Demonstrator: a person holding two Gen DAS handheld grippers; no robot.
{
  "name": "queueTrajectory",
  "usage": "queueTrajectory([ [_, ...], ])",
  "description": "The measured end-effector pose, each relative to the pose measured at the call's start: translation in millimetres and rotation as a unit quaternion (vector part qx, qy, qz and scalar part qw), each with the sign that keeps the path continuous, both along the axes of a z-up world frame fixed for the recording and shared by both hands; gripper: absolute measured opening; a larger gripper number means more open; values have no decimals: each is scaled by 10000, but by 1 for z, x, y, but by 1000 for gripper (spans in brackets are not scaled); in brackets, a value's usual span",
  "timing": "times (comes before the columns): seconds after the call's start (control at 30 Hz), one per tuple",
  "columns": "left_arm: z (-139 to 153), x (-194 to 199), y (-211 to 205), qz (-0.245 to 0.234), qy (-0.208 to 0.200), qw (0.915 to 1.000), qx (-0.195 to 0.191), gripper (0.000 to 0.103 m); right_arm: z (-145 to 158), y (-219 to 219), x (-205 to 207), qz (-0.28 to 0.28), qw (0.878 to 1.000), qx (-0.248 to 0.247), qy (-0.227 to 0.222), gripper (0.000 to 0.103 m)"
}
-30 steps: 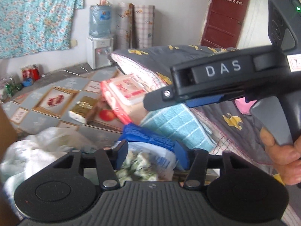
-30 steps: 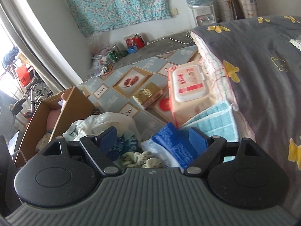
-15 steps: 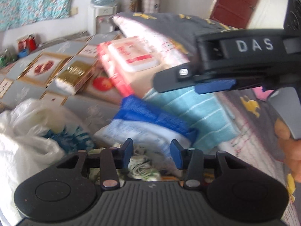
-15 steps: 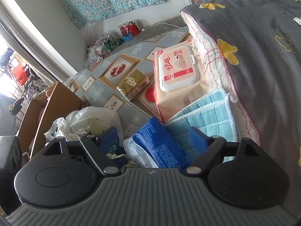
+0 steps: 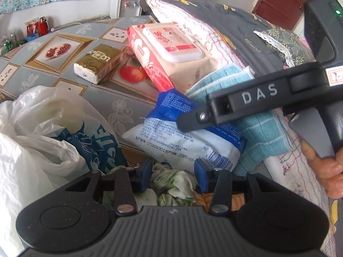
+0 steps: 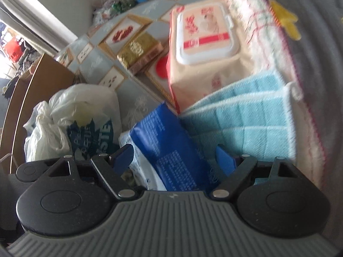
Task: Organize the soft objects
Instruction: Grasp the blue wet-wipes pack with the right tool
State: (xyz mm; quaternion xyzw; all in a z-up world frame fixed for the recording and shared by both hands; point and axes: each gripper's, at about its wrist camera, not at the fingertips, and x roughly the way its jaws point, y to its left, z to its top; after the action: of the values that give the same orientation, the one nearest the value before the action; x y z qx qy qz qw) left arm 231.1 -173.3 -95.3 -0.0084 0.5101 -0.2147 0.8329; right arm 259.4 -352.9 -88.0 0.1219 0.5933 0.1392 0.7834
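A glossy, crinkled plastic wrapper is seen on the blue-and-white pack [image 5: 188, 141]. The wet-wipes pack [image 5: 171, 55] is wrapped in smooth film and capped by a hard, shiny white plastic lid. The light blue towel [image 6: 253, 128] is made of soft, matt, waffle-textured cloth. Thin, translucent, wrinkled plastic forms the white bag [image 5: 36, 132]. The tissue pack [image 5: 100, 62] is sheathed in metallic gold foil. The quilt [image 5: 235, 27] is of matt grey fabric.
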Motion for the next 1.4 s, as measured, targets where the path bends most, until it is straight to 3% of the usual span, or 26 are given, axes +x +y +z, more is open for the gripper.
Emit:
queueTrajectory([
  [0.13,-3,4,-1,-11,71,9999,-78,47,-15,5,1,131,9997,68,210,83],
  [0.17,-3,5,-1,-7,87,9999,-92,47,-14,6,1,153,9997,71,172,75],
  [0.4,3,5,3,20,65,9998,-205,47,2,14,-6,296,9992,-203,-190,52],
  [0.63,16,-5,10,19,-88,9996,-272,52,42,18,-6,411,9932,-790,-756,49],
  [0.73,21,-10,14,40,-139,9994,-309,53,56,27,-9,641,9772,-1666,-1152,49],
  [0.87,22,-15,22,101,-167,9993,-327,54,54,39,-10,1019,9401,-2884,-1506,50],
  [1.03,22,-18,29,132,-176,9991,-353,54,43,56,-12,1368,9216,-3305,-1508,52],
  [1.1,23,-18,30,136,-186,9990,-374,54,44,58,-12,1404,9253,-3205,-1459,53],
  [1.4,24,-20,33,95,-215,9988,-439,54,50,52,-12,1036,9742,-1788,-905,51],
])
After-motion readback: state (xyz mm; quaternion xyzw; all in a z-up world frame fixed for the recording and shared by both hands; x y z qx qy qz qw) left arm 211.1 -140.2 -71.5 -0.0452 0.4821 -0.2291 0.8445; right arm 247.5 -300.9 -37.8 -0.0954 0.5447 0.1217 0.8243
